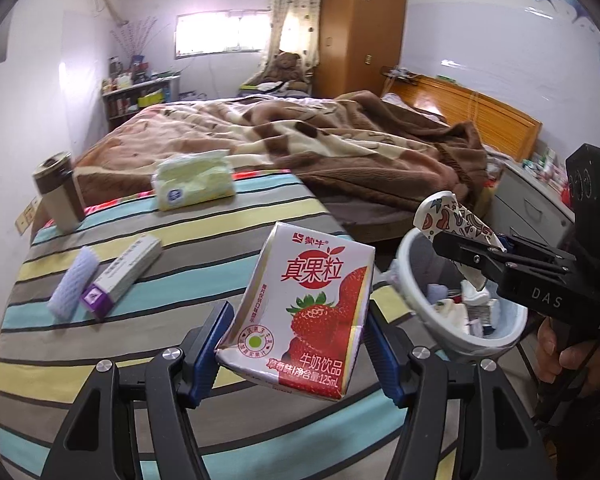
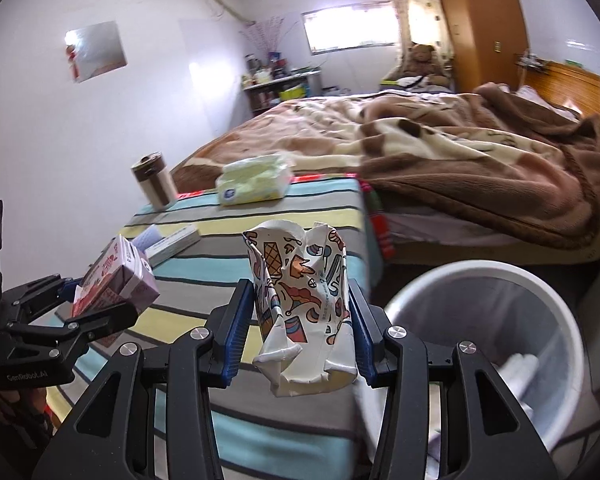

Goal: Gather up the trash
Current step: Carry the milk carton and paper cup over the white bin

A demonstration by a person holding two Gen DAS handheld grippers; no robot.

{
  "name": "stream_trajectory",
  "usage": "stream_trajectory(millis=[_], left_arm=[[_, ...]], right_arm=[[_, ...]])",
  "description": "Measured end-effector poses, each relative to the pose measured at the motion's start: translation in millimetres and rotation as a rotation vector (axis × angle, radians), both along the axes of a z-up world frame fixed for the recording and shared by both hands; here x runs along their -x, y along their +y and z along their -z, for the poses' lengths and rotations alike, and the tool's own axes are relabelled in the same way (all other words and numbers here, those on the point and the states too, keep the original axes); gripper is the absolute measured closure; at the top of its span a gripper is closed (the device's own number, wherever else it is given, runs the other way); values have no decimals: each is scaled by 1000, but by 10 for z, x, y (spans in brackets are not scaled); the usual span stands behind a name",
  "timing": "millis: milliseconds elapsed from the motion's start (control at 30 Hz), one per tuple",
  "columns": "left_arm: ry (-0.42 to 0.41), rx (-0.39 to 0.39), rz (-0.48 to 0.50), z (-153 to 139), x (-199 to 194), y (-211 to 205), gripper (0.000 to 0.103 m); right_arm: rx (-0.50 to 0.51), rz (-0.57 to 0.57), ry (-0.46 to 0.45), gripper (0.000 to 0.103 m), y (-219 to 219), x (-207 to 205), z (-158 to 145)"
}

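**Both tongs loaded, bin next**

Left wrist view: the left tongs (image 1: 296, 344) sit at the bottom centre, clenched on a strawberry milk carton (image 1: 300, 312), blue pads pressing its two sides. The carton is dented and hangs above the striped worktop (image 1: 180, 280). At the right edge, the right tongs (image 1: 466, 256) pinch a crushed paper cup (image 1: 452, 216) over the white bin (image 1: 412, 280), which already holds some pale scraps. On the worktop, at left, lie a foam sleeve (image 1: 74, 282) and a slim box (image 1: 124, 272) touching each other; further back stand a tumbler (image 1: 58, 192) and a tissue pack (image 1: 194, 184).

Right wrist view: the right tongs (image 2: 300, 328) grip the cup (image 2: 300, 300) in the lower centre, pads tight on its crumpled walls. The bin (image 2: 432, 288) opens at lower right, just beside the cup and lower than it. The left tongs (image 2: 96, 308) with the carton (image 2: 116, 280) show at the left edge.

The step in hand looks like the carry to the bin with both pieces held. The next move likely calls for bringing each piece squarely over the rim and then letting the pads part, cup first since it is nearer. The carton has farther to go across the worktop edge.
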State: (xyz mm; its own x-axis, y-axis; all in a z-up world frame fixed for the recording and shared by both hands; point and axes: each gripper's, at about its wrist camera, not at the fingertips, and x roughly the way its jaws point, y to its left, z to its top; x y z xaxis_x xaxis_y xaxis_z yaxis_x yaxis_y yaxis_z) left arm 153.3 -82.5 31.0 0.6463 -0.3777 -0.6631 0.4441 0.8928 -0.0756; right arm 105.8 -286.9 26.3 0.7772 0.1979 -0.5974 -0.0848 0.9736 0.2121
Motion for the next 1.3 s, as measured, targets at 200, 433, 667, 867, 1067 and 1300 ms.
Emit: stream_trajectory(millis=[200,433,667,867,1067,1300], left_arm=[[-1,4,54,-12,50,-340,38],[6,19,119,-11,64,-689,38],[26,15,166,82,12,-1101,38],[52,8,182,210,-26,-1352,38],[57,-16,187,289,-36,-1519,38],[70,-7,215,334,-48,-1660,38]], right_arm=[[8,69,-1,57,-221,129,1],[23,156,-2,57,-444,229,0],[47,234,10,57,-675,320,40],[55,283,38,56,-821,336,123],[57,316,64,56,-943,331,195],[58,335,105,56,-1005,301,297]])
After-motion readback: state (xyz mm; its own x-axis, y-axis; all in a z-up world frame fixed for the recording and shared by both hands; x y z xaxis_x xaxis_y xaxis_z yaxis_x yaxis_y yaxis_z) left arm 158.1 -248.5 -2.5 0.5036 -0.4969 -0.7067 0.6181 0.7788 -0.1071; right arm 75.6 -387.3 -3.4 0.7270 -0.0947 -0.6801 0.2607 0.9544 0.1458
